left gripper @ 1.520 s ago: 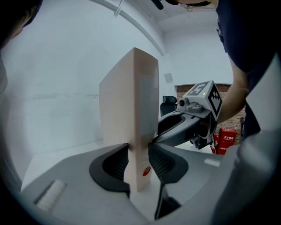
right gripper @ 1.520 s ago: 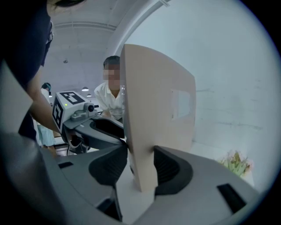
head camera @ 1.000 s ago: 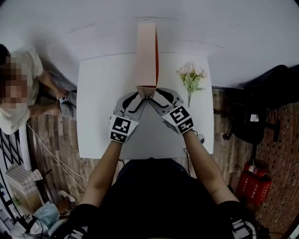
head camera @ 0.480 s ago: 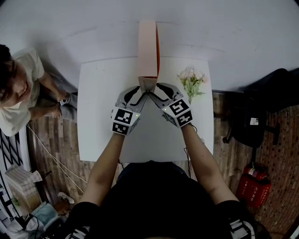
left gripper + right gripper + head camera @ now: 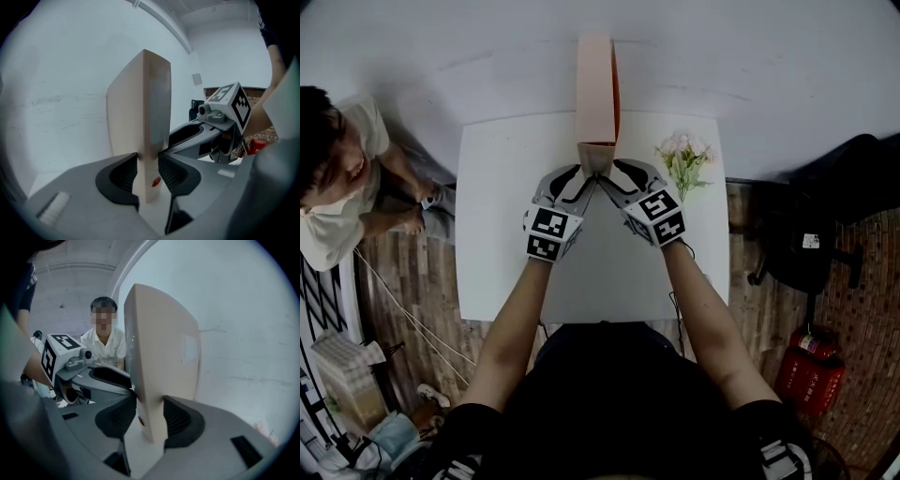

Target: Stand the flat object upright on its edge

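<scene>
My left gripper (image 5: 149, 169) and right gripper (image 5: 150, 416) both clamp the beige box's (image 5: 595, 94) near edge, holding it upright over the white table (image 5: 497, 206).

Soft, even indoor light; heavy fisheye in the gripper views

In the head view the white table (image 5: 497, 187) and pale wall (image 5: 750, 66) are bright without glare, while the floor at 4 and 8 o'clock sinks dim. Shadows are faint. Both gripper views curve toward black corners. The left gripper (image 5: 148, 163) and right gripper (image 5: 150, 416) blur at 6 o'clock, and the flat board (image 5: 159, 108) carries a dull grey sheen on its narrow edge.
</scene>
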`<state>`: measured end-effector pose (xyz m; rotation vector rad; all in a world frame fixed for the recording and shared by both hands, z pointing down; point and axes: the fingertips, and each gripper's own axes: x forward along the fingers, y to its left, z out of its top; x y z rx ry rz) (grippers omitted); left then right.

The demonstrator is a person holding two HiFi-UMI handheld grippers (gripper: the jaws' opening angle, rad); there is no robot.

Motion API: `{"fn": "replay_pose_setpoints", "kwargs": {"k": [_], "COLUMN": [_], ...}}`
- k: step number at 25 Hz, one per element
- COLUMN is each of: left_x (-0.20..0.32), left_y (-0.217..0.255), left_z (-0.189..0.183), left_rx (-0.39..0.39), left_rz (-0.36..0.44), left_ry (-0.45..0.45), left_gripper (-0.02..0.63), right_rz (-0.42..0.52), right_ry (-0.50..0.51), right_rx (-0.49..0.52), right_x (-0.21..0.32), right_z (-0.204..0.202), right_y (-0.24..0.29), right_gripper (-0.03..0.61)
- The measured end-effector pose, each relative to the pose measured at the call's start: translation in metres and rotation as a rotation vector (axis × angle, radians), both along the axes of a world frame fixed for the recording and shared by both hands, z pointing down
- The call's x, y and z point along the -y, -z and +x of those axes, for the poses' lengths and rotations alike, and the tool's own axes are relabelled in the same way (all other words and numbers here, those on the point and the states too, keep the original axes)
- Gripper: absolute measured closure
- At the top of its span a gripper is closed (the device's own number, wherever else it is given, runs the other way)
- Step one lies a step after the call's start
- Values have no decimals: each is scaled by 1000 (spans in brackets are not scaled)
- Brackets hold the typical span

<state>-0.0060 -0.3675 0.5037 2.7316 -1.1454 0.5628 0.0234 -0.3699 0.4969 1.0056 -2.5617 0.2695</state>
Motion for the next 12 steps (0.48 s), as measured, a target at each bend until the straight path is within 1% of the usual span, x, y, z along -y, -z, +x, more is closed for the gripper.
{"fn": "replay_pose_setpoints", "kwargs": {"k": [2, 5, 8, 9, 10, 11, 12], "left_x": [-4, -10, -17, -20, -23, -25, -28], "left_y": [4, 15, 30, 38, 49, 60, 71], "left_z": [-1, -4, -13, -17, -21, -25, -29], "left_rx": [8, -9, -36, -54, -73, -88, -97], "left_rz": [18, 44, 65, 78, 96, 119, 144], "left_ry": [1, 13, 56, 78, 100, 123, 145], "left_gripper": [465, 463, 463, 464, 470, 496, 537], "right_rz": [2, 15, 51, 68, 88, 112, 138], "right_ry": [1, -6, -49, -68, -91, -115, -141], "right_rx": [-6, 12, 38, 49, 58, 67, 75], "right_x": [-5, -12, -20, -23, -26, -28, -30], "right_z": [-1, -1, 4, 7, 11, 15, 20], "right_y": [2, 11, 25, 32, 40, 50, 60], "right_gripper": [391, 391, 391, 400, 424, 455, 498]}}
